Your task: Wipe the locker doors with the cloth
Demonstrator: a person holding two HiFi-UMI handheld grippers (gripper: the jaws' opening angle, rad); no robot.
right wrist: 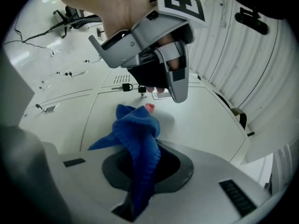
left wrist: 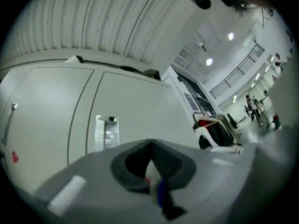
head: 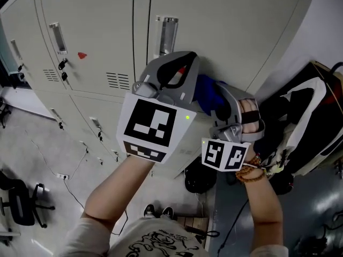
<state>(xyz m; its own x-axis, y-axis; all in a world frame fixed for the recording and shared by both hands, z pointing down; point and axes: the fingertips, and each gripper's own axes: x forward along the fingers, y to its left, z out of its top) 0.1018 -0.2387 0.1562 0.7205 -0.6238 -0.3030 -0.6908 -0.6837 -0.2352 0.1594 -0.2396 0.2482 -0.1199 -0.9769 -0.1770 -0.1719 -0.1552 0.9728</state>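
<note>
The grey locker doors (head: pixel 214 20) fill the upper head view; one has a recessed metal handle (head: pixel 167 33), another a red sticker (head: pixel 81 55). My right gripper (head: pixel 218 105) is shut on a blue cloth (head: pixel 205 92), which bunches up out of its jaws (right wrist: pixel 138 129) close to the door (right wrist: pixel 205 120). My left gripper (head: pixel 181 64) hovers just left of the cloth, and its jaws look shut with nothing gripped. The right gripper view shows the left gripper (right wrist: pixel 163 85) above the cloth. The left gripper view faces a door with its handle (left wrist: pixel 106 130).
A black-and-white bag (head: pixel 305 116) stands right of the lockers. Lower locker doors with small handles (head: pixel 96 125) run below. An office chair (head: pixel 21 202) and cables (head: pixel 69 170) are on the floor at left. My shoes (head: pixel 158 212) are close to the locker base.
</note>
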